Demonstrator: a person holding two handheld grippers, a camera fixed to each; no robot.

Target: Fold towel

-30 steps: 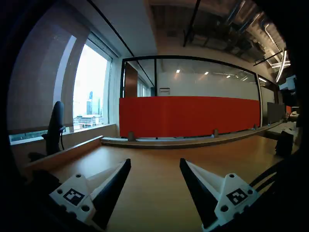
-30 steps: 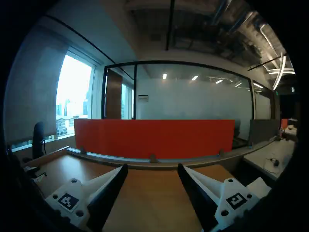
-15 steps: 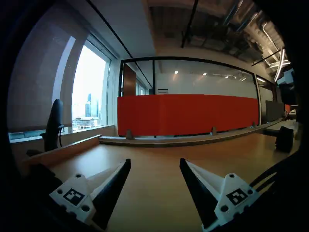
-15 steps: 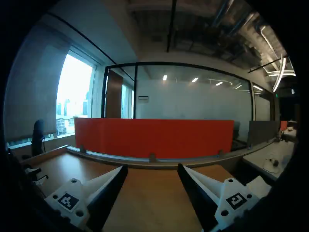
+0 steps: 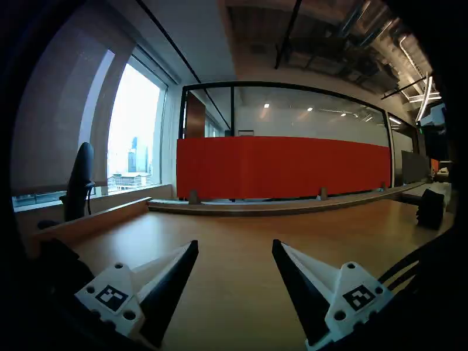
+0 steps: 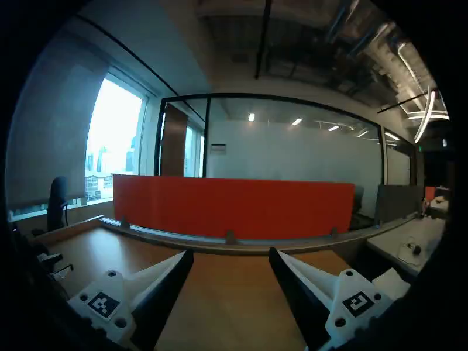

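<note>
In the left gripper view my left gripper (image 5: pixel 234 248) is open, its two black-edged white fingers apart over the bare wooden desk (image 5: pixel 234 234), with nothing between them. In the right gripper view my right gripper (image 6: pixel 231 257) is open too, held above the same kind of wooden desk (image 6: pixel 231 292), nothing between its fingers. Both look level toward the far end of the desk.
A red divider panel (image 5: pixel 281 167) (image 6: pixel 234 207) stands along the desk's far edge. A dark chair (image 5: pixel 79 187) is at the window on the left. A black object (image 5: pixel 432 207) sits at the desk's right side. A second desk (image 6: pixel 409 240) lies right.
Both views have tipped slightly: the red panel sits a little higher in the left gripper view and the far desk edge is lower in the right one. Fingers unchanged.
</note>
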